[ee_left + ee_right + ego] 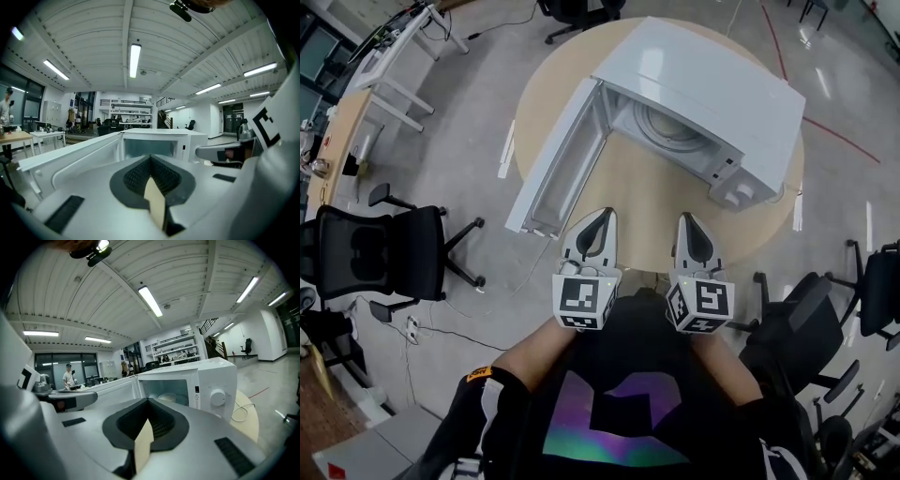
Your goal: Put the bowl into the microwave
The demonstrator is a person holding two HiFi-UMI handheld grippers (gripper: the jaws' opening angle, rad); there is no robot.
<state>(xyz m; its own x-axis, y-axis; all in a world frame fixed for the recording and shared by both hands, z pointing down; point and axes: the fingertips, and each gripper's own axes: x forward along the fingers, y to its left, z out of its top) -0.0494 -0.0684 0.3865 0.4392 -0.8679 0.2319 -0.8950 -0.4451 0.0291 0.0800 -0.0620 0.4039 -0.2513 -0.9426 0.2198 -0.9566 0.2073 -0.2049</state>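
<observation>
Both hand-held grippers hover near the person's body, over the near edge of a round table [656, 202]. The left gripper [605, 216] has its jaws pressed together on nothing. The right gripper [687, 221] is likewise closed and empty. Ahead of both tips stands a white microwave [712, 84], its door [548, 164] swung open toward the left gripper's side. A pale bowl [169, 398] sits inside the cavity, straight ahead of the right gripper and well apart from it. From the left gripper it lies ahead and to the right. It looks smooth, stiff and probably light, likely slippery and breakable. Its rim seems the best place to pinch. The bowl appears to lie where the task wants it.
</observation>
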